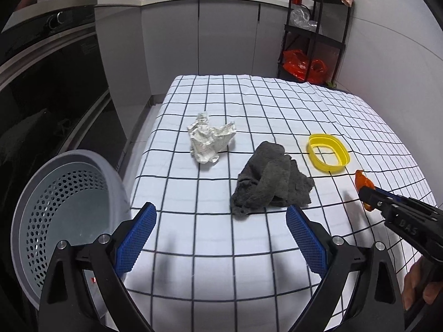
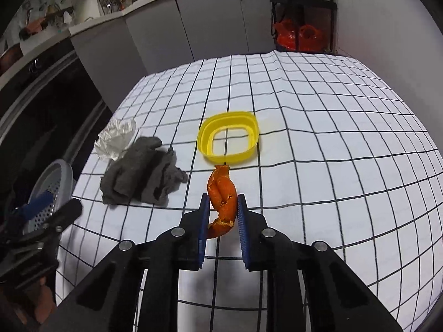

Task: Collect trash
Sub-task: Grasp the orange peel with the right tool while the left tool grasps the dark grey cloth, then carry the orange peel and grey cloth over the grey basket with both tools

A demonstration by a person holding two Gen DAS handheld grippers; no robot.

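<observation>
Kitchen cabinets and a dark oven front surround a worktop [image 1: 249, 249] covered with a grid-pattern cloth. A perforated grey basket [image 1: 41, 207] sits at the worktop's left edge, just beside the left gripper [image 1: 221, 238]. On the cloth lie a grey rag [image 1: 271, 179], a crumpled paper [image 1: 210, 141] beyond it and a yellow ring [image 1: 328, 152] to its right.

Step in hand, as judged: carry the orange peel [image 2: 223, 196] to the basket. Keep the clamp firm, because the peel is curled and only its lower part sits between the pads. Lift it clear of the rag while crossing leftward. Release only once it is over the basket opening.

Right gripper [image 2: 223, 207]: nearly closed, clamped on the peel, with the peel's tip close to the ring. Left gripper: jaws wide apart, holding nothing, above bare cloth near the rag.
</observation>
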